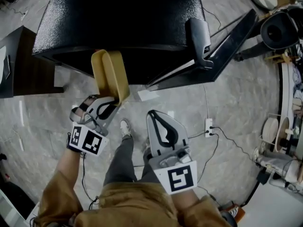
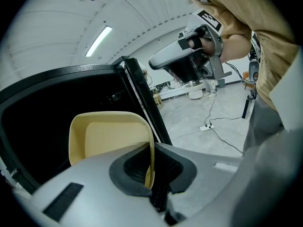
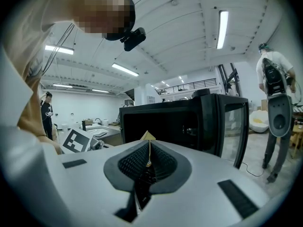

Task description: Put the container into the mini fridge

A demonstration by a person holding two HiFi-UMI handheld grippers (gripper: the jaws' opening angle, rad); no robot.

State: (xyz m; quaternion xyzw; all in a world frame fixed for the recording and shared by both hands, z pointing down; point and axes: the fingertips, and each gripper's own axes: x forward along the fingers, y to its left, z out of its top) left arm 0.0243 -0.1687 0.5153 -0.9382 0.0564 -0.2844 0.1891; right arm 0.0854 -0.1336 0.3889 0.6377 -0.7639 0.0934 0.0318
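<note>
A yellow container (image 1: 110,74) is held upright by its rim in my left gripper (image 1: 112,101), just in front of the black mini fridge (image 1: 118,18). The fridge door (image 1: 208,56) stands open to the right. In the left gripper view the container (image 2: 106,136) sits before the dark fridge opening (image 2: 42,112), and the left gripper (image 2: 150,173) pinches its thin wall. My right gripper (image 1: 152,115) hovers lower and to the right, shut and empty. In the right gripper view the right gripper (image 3: 148,148) faces the fridge (image 3: 165,119), with a corner of the container (image 3: 148,136) showing past it.
A dark table (image 1: 19,65) stands left of the fridge. A power strip (image 1: 209,125) and cables lie on the floor to the right, with stands and equipment (image 1: 279,30) beyond. A person's shoe (image 1: 125,126) is below the fridge. Two people stand far off (image 3: 272,79).
</note>
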